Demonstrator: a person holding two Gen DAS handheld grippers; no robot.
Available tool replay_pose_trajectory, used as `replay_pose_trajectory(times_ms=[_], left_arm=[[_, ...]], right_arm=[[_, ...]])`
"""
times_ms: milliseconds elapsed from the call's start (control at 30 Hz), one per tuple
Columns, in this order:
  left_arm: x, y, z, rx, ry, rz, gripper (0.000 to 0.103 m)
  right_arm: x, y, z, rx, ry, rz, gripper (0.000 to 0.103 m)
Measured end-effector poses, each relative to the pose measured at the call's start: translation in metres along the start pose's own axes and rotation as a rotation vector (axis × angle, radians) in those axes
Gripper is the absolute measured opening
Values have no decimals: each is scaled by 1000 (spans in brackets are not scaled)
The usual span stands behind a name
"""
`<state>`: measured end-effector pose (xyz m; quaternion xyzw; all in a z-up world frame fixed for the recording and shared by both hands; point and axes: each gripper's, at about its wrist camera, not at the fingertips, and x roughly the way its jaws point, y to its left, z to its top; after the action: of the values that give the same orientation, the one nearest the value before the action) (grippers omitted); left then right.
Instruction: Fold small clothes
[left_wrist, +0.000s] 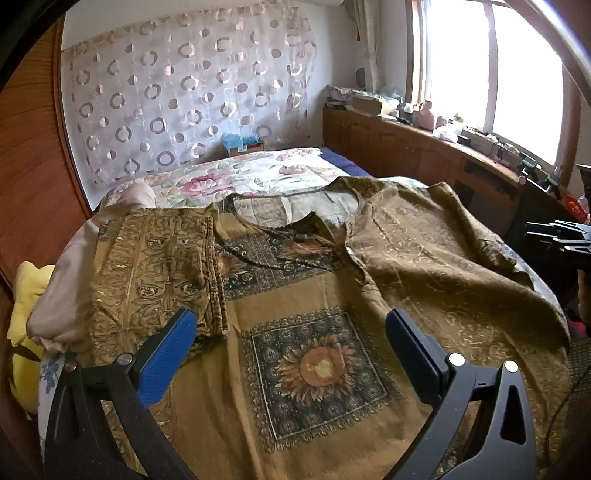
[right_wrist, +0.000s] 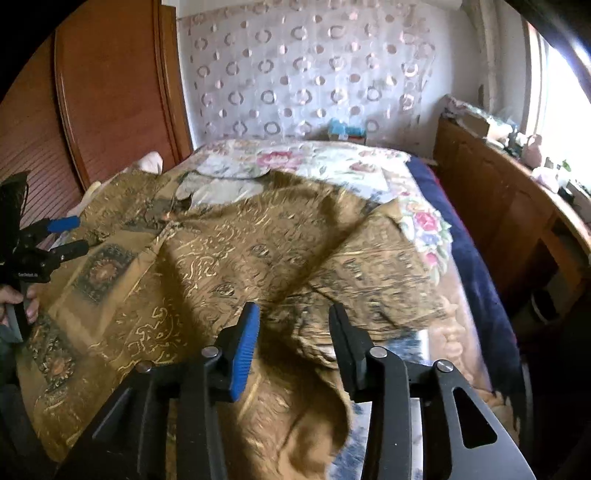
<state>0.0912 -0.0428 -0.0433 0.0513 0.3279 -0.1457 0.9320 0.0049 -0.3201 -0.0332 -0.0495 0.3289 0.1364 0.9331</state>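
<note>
Only rightward: hand (right_wrist: 16, 301) (left gripper's (right_wrist: 70, 236))

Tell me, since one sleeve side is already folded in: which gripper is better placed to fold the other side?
Probably the right gripper. Its open fingers hover over the garment's rumpled, unfolded side. The left gripper sits open above the sunflower print, beside the folded sleeve.

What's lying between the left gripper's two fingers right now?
Only the golden sunflower-print garment below the open left gripper; nothing pinched, per the left wrist view.
</note>
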Motion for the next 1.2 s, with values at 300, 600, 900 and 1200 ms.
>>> replay_pose_trajectory(times_ms=[300, 600, 900, 1200], left_arm=[[-12, -4, -3, -5, -22, -22, 103], [-10, -7, -11, 2, -5, -24, 103], [-11, -7, -15, -5, -4, -29, 103], [-12, -7, -18, -11, -14, -27, 103]], right_arm=[[10, -31, -7, 68, 21, -87, 45], [58, -55, -1, 125, 117, -94, 45], [62, -51, 7, 87, 127, -111, 40], [65, -51, 7, 35, 138, -134, 10]])
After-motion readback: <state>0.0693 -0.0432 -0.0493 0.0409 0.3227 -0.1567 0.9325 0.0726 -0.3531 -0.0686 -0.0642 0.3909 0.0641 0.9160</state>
